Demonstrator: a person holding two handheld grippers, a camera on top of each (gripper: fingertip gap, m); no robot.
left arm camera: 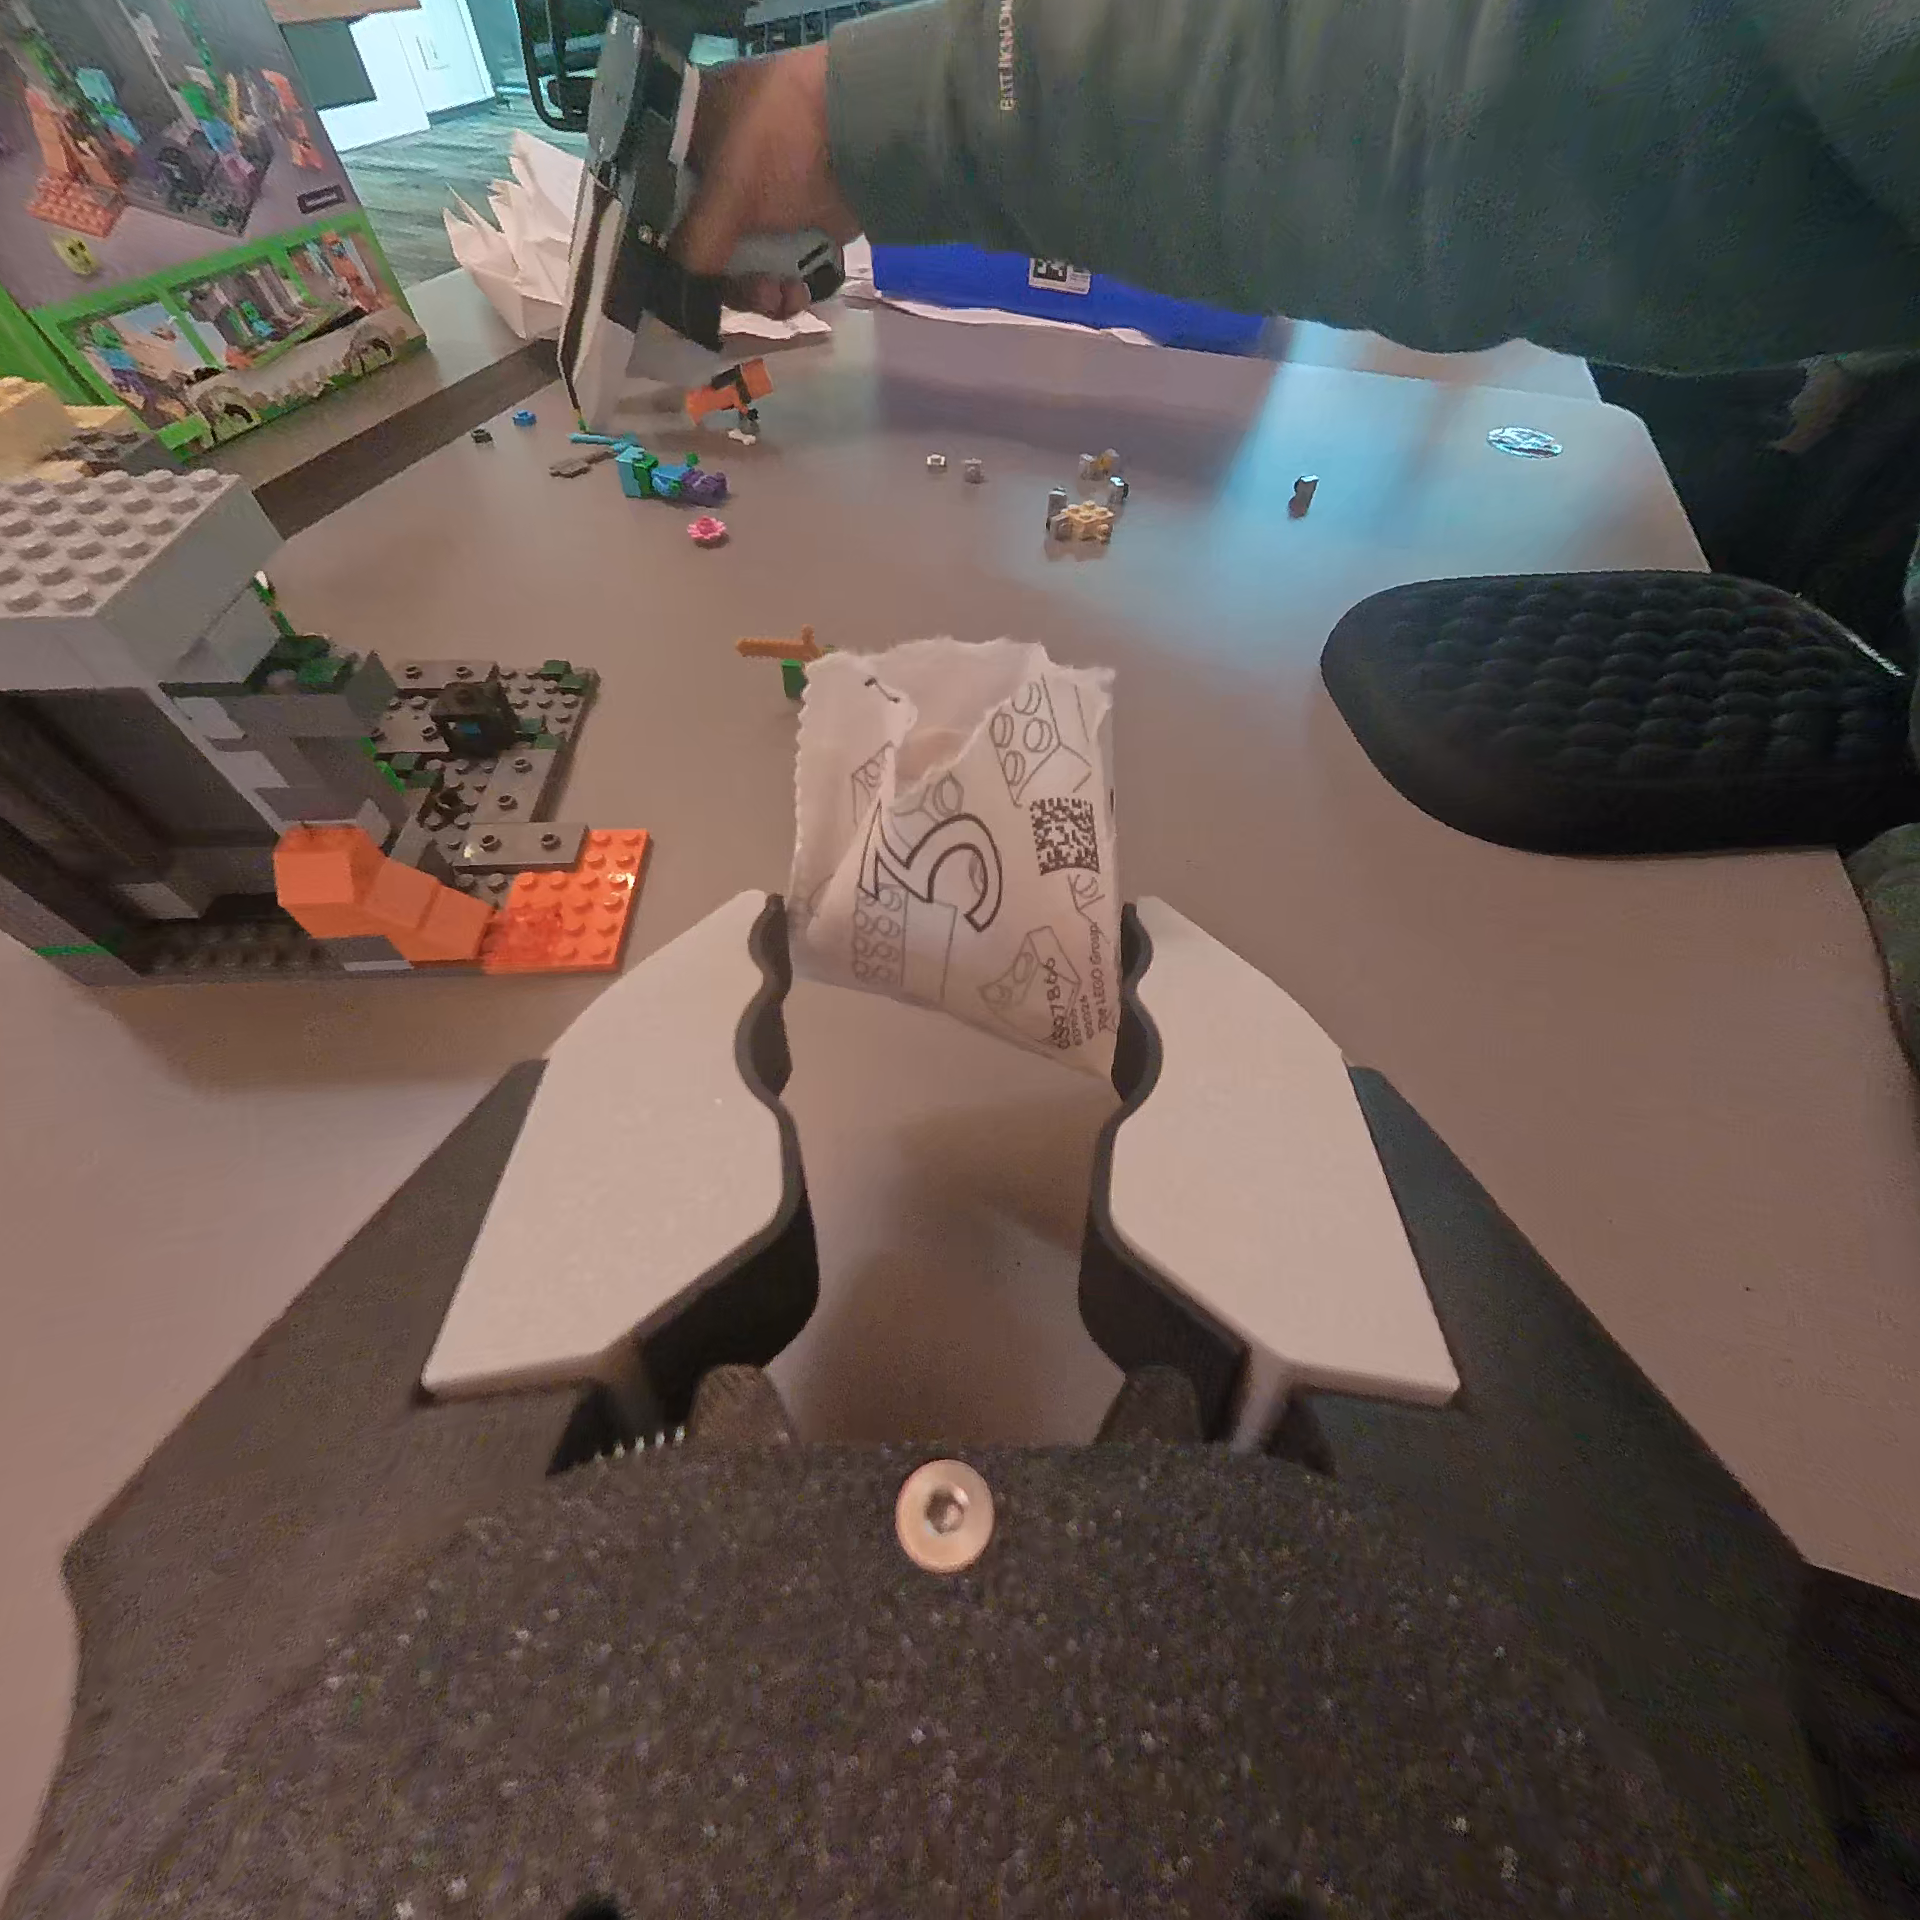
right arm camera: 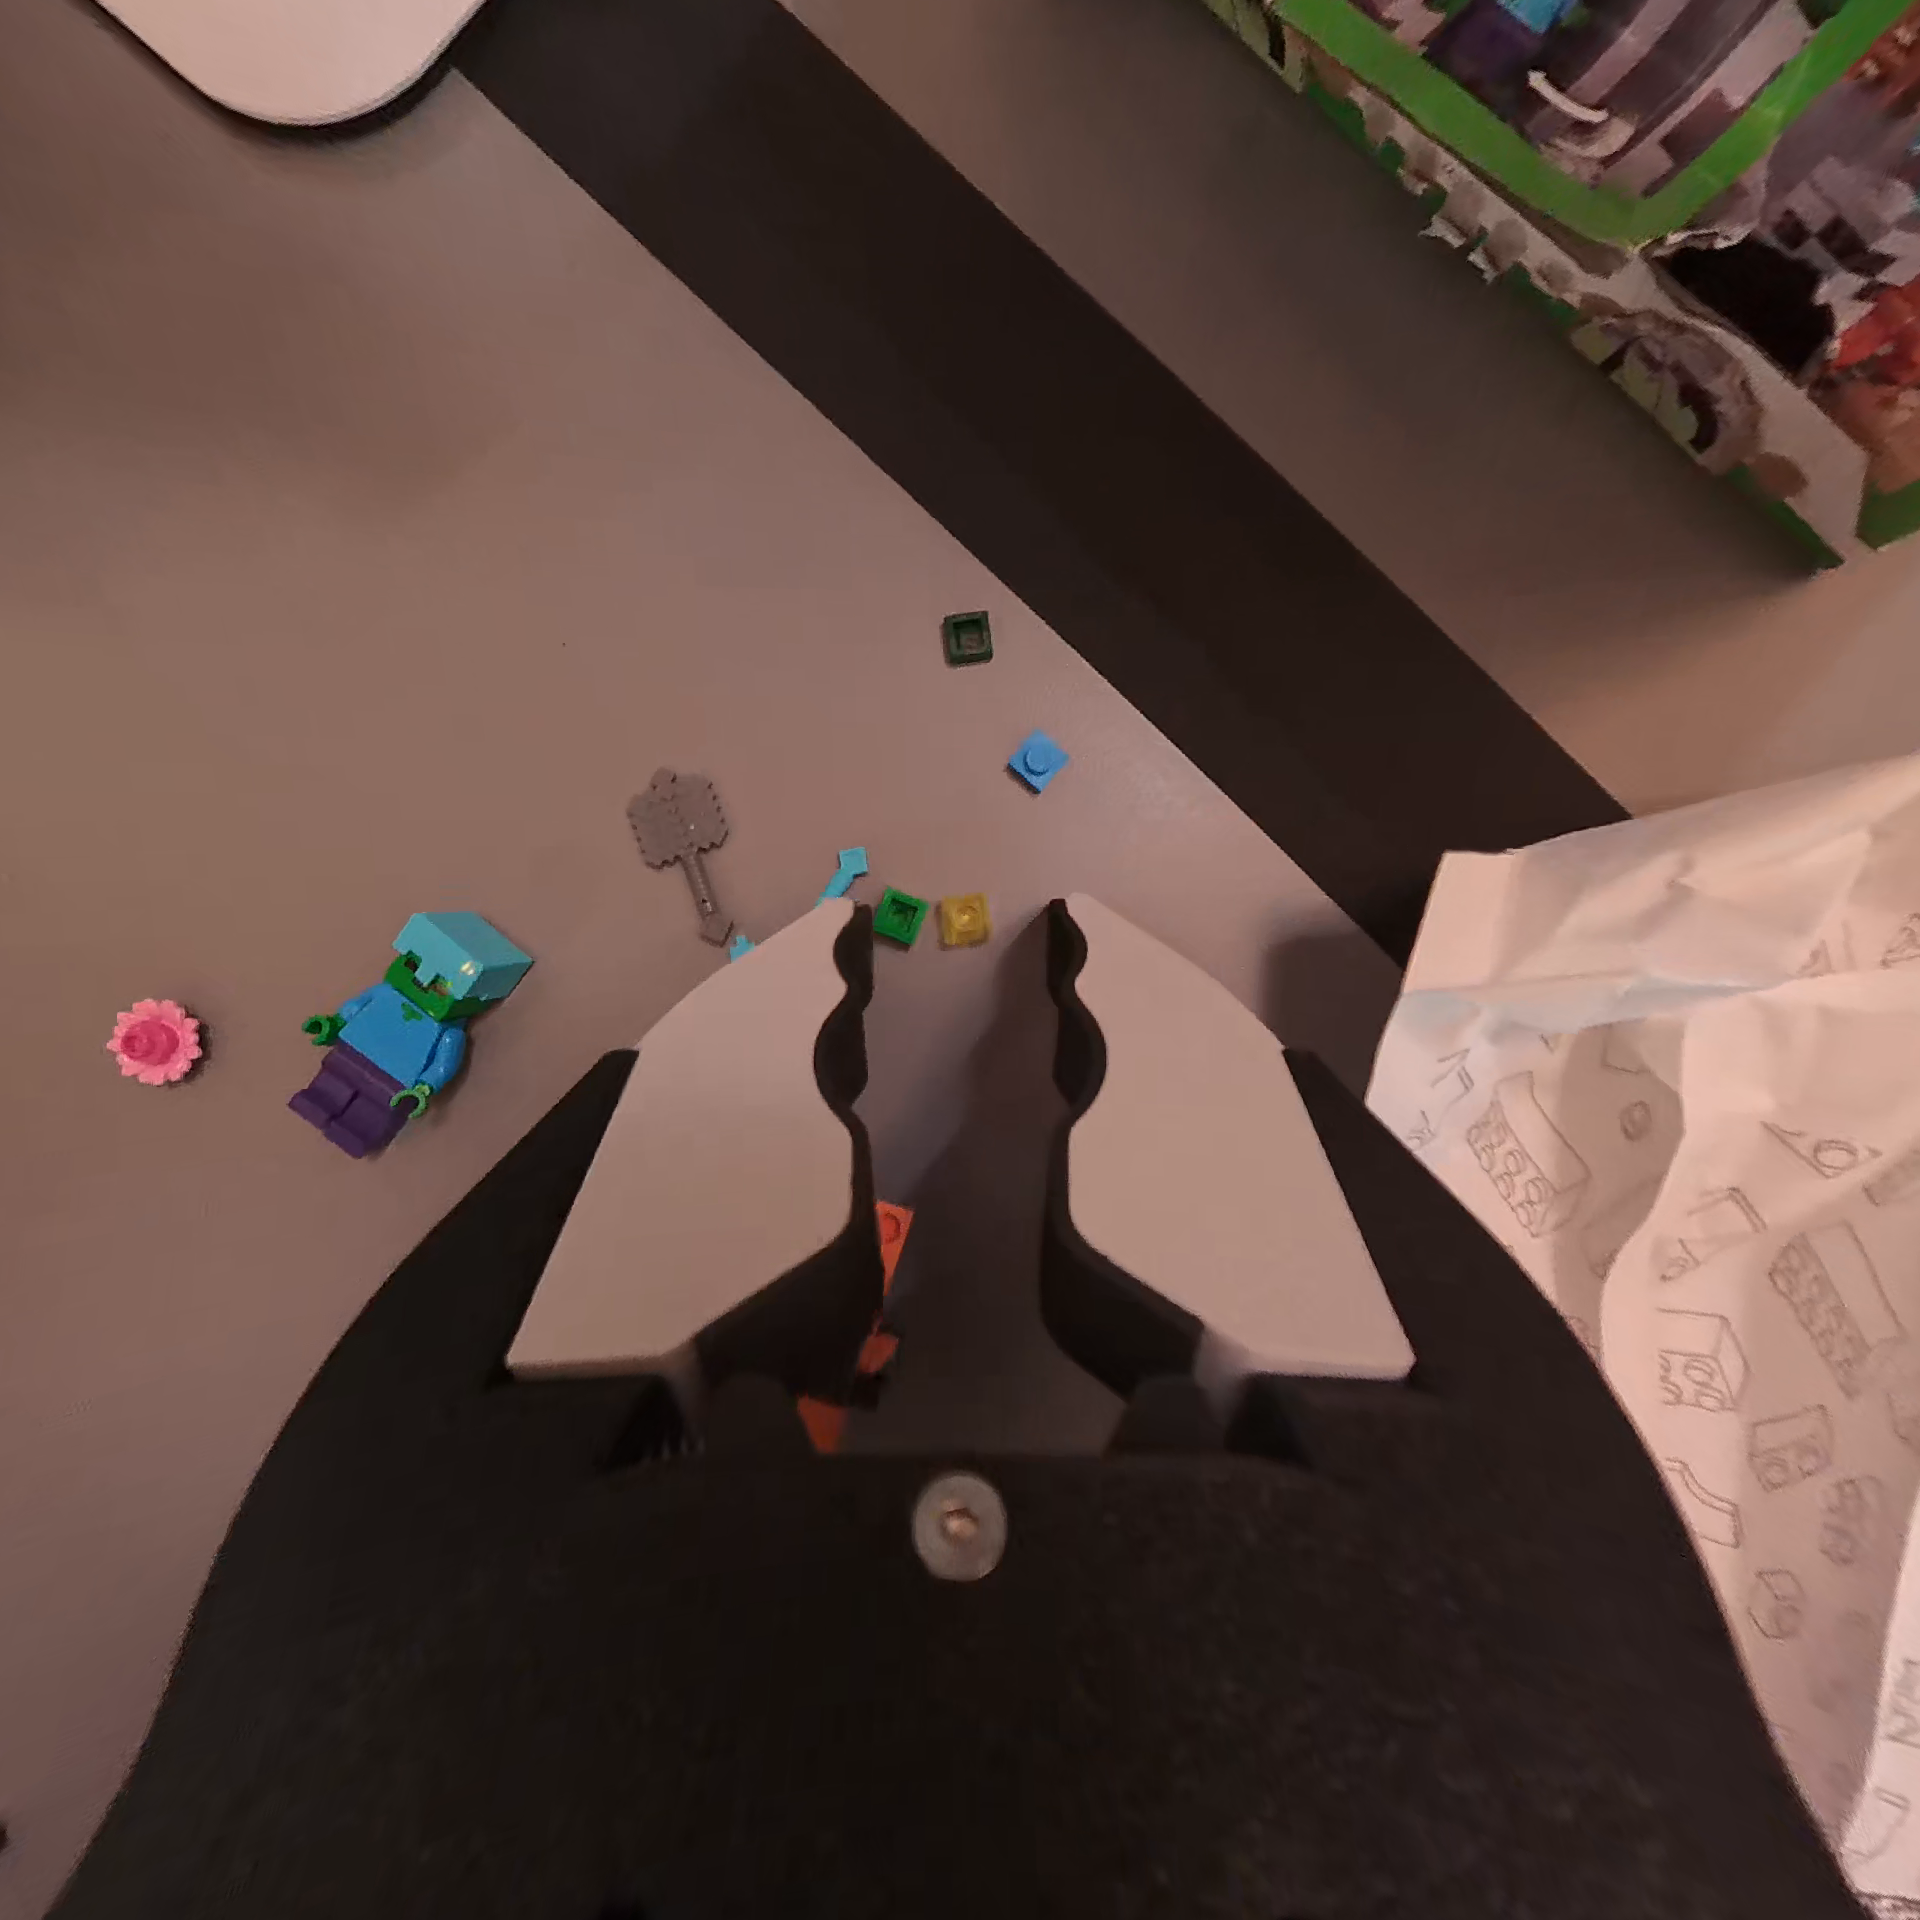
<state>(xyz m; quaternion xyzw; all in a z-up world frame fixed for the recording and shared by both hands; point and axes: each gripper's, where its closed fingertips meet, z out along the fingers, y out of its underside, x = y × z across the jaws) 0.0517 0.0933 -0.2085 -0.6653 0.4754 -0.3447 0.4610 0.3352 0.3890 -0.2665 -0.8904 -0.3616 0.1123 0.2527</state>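
Left wrist view: left gripper [left arm camera: 951,925] jaws spread wide, a torn white paper bag [left arm camera: 961,831] printed with brick outlines standing between the tips. Its lower right edge meets the right finger; whether the left finger touches is unclear. Bag sits on the grey worktop [left arm camera: 1351,1039]. To the left, a grey and orange brick build [left arm camera: 270,821]; a black mesh pad [left arm camera: 1621,707] to the right. Far side: the right gripper in a person's hand [left arm camera: 758,208], over scattered small pieces.

Right wrist view: right gripper [right arm camera: 954,914] jaws parted, holding nothing, tips just short of a green stud plate [right arm camera: 900,916] and a yellow stud plate [right arm camera: 963,920]. Minifigure [right arm camera: 405,1029] lying to the left, pink flower piece [right arm camera: 154,1041] beyond it. Crumpled printed paper [right arm camera: 1714,1195] at right.
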